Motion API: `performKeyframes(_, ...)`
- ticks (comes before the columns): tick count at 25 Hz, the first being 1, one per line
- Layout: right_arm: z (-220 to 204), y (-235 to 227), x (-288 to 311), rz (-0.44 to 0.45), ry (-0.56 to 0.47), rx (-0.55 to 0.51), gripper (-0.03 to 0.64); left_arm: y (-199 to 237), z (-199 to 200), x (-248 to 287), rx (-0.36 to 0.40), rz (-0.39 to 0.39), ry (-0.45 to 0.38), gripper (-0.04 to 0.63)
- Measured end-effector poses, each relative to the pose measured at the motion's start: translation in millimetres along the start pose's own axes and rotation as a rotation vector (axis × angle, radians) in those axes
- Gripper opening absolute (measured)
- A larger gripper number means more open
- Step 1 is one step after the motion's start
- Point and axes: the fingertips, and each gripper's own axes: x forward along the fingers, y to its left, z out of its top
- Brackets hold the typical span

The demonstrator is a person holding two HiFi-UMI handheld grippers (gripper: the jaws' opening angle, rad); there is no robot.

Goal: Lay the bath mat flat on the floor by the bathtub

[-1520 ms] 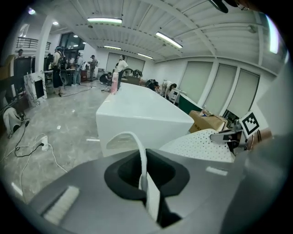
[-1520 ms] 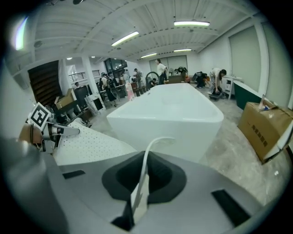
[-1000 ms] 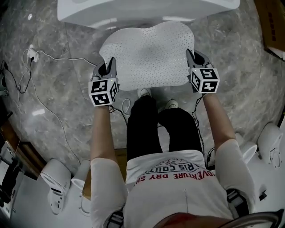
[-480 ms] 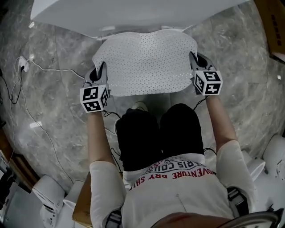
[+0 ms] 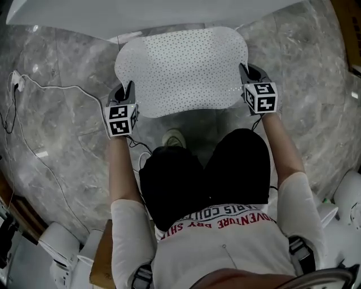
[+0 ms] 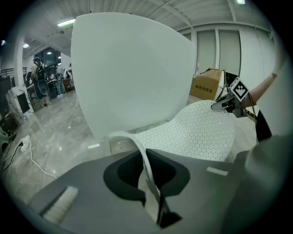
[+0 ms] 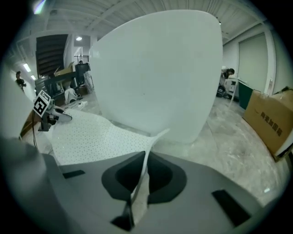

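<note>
a: item one, bath mat (image 5: 183, 70). location?

b: white, perforated, spread wide in front of the bathtub (image 5: 141, 14), far edge close to the tub's base, over the grey floor (image 5: 62, 130). whether any part already touches the floor, cannot tell.

a: item two, left hand-held gripper (image 5: 128, 86). condition?

b: jaws closed right down on the mat's left edge. the thin sheet is pinched between the pads and curls up out of them.

a: item three, right hand-held gripper (image 5: 246, 72)?

b: same entry, mirrored: clamped tight on the right edge, sheet rising between the pads.

a: reason for a grip on two opposite edges?

b: judged: it keeps the sheet stretched sideways, so it should go down without a fold. the middle sags lower than the gripped edges, so it would likely land first.

a: reason for that position?

b: long side runs parallel to the tub, where the mat belongs. the person's foot (image 5: 174, 137) sits back from the near edge, out of the landing area.

a: outstanding?

b: mat not yet released; both edges are raised at the jaws.
</note>
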Motion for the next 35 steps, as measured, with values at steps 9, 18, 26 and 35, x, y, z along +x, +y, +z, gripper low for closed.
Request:
performKeyframes(9, -53.9, -17.7, 37.6, -0.054, 0.156, 0.092, 0.015, 25.3, -52.9, 34.1, -0.04, 0.047, 0.095, 0.028)
performKeyframes(18, -107.4, -47.5, 62.2, -0.121, 0.271, 0.178, 0.015, 50.8, -108.9, 56.8, -0.207, 0.166, 0.227, 0.033)
performKeyframes(26, -133.7, -58.8, 61.1, -0.14, 0.281, 0.268, 0.268, 70.2, -138.2, 50.2, -0.359, 0.22, 0.244, 0.346)
performKeyframes(35, -84.9, -53.9, 53.2, -0.217, 0.184, 0.152, 0.302, 85.5, -95.3, 31.6, -0.281, 0.33, 0.084, 0.48)
